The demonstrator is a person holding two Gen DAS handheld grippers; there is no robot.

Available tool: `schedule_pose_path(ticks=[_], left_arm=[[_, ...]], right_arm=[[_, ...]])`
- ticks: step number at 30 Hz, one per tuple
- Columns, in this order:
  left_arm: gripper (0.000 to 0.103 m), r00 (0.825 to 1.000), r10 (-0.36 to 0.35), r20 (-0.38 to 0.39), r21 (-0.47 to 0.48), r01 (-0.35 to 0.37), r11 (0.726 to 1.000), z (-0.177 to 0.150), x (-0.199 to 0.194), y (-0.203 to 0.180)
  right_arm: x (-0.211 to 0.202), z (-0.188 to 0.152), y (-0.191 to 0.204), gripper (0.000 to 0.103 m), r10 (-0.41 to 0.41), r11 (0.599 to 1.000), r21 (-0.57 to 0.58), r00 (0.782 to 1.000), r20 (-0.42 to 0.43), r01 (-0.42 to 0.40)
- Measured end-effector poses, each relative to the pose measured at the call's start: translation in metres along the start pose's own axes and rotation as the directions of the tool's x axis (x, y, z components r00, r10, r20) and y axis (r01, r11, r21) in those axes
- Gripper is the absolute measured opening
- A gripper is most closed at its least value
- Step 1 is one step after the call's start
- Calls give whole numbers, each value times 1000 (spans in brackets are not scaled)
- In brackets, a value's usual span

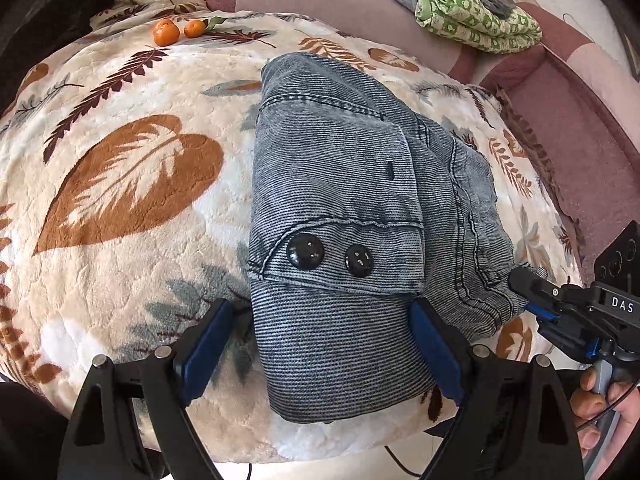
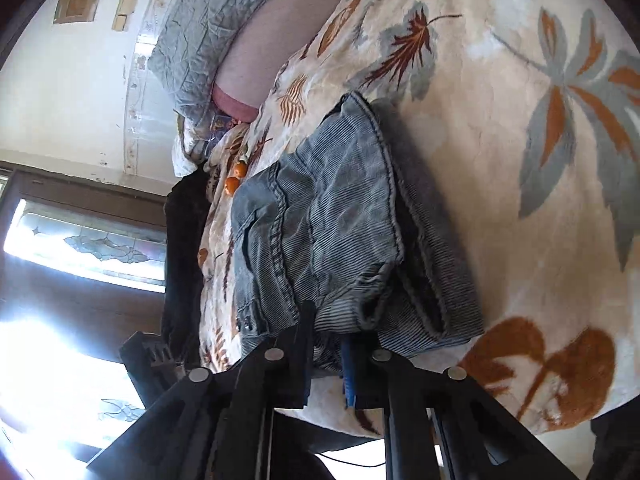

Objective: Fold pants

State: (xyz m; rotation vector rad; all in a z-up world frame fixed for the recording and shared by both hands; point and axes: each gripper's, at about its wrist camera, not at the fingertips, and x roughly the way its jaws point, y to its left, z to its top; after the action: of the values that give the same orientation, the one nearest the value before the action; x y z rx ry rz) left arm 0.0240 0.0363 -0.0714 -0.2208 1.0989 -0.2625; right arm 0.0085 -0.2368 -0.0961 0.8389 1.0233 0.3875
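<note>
Now: Folded Pants on the Leaf Blanket

Around us we see a plush cream blanket (image 1: 120, 92) printed with rust and grey leaves, spread over a bed. Two small oranges (image 1: 178, 31) sit near its far edge, a green patterned cloth (image 1: 472, 16) lies bunched on the mauve sheet (image 1: 580, 148) beyond, and in the right wrist view a bright window (image 2: 80, 236) shows under a pale wall.

The pants (image 1: 352, 208) (grey-blue corduroy, two dark buttons facing up) lie folded into a compact bundle in the middle of the blanket. Our left tongs (image 1: 320, 344) stand wide open, straddling the near end of the bundle, though we cannot tell whether the pads touch it. Our right tongs (image 2: 326, 334) are closed, pinching the cloth at the bundle's right edge.
</note>
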Motion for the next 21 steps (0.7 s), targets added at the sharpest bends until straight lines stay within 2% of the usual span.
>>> schedule_pose_path(ticks=[1,3,5,7,9,11,13,15,16,17,18,21], left_arm=[[90,1000,4,4,5,-4,1000,0,0,-1],[90,1000,16,15,24,-16,1000,-1,-3,-5],[90,999,36,30,54,-38,998,-1,-5,-10],[90,997,65,43,77,-68,995,0,-8,-18],[89,990,100,99,99,-110,989,1,-20,-25],[89,978,106,181,112,-127,986,2,-36,-29],[89,969,124,213,118,-152,981,5,-42,-32],[89,971,178,158,131,-199,971,6,-24,-29],[91,972,214,96,150,-226,962,4,-6,-26],[93,978,196,75,154,-206,966,0,5,-23],[94,980,178,90,133,-189,973,-2,5,-20],[96,982,169,87,113,-178,978,-3,3,-14]], right_arm=[[-2,-1,2,7,-18,1000,-26,1000,8,18],[-10,-10,20,6,-88,984,-150,995,56,96],[-10,-21,38,6,-192,934,-288,977,97,212],[6,-24,31,6,-285,893,-335,954,97,301],[11,-23,18,6,-273,909,-304,959,79,284],[7,-21,21,6,-275,905,-314,958,84,287],[9,-21,17,6,-273,907,-312,959,76,283],[6,-18,10,6,-238,932,-265,969,63,247],[4,-16,6,6,-216,947,-234,975,50,222],[3,-14,3,7,-194,959,-203,980,37,198],[2,-13,1,8,-182,967,-179,983,24,183],[-15,-17,2,10,-191,966,-171,981,41,196]])
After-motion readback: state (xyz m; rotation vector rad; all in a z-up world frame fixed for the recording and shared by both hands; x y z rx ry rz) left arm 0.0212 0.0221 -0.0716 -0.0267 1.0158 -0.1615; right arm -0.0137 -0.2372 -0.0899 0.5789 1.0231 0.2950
